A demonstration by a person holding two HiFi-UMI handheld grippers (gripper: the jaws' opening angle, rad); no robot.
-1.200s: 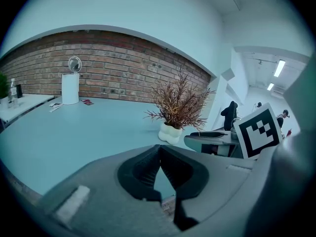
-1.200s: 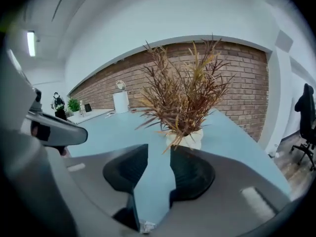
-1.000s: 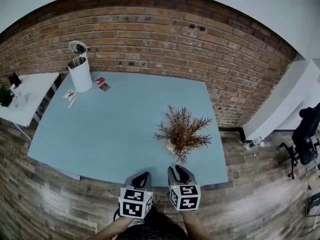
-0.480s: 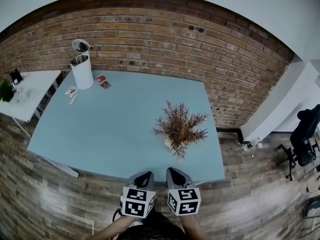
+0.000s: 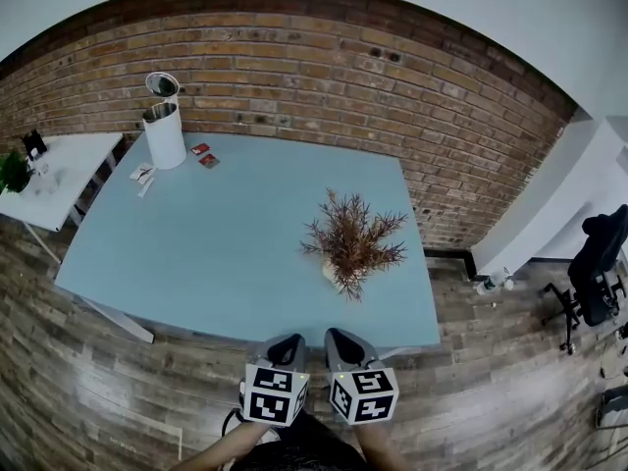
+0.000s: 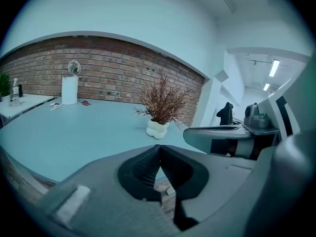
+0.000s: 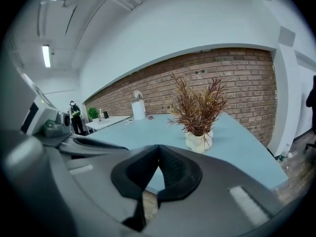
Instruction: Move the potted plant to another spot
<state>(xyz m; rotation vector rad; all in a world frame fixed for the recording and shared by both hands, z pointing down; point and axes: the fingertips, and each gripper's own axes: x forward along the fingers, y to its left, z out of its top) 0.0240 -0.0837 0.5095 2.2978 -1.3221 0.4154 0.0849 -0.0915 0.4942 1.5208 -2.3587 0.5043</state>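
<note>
Head view: left tool (image 5: 285,342) and right tool (image 5: 340,338) have drawn back past the worktop's (image 5: 196,253) near edge, leaving the potted plant (image 5: 350,242) standing toward its right side, so the move looks done. Left gripper view: left tool clenched, empty. Right gripper view: right tool clenched, empty; the white pot (image 7: 199,141) holds dry reddish sprigs

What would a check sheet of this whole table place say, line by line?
Surface: light blue table, against the brick wall.
Job's things: potted plant upright on its right part, untouched.
Clutter: white canister, red packets, papers at the far left corner.
Grippers: left gripper and right gripper, fingers shut, empty, short of the near edge.
Cables: nothing seen.
Surroundings: wood floor, white side table, office chair.
</note>
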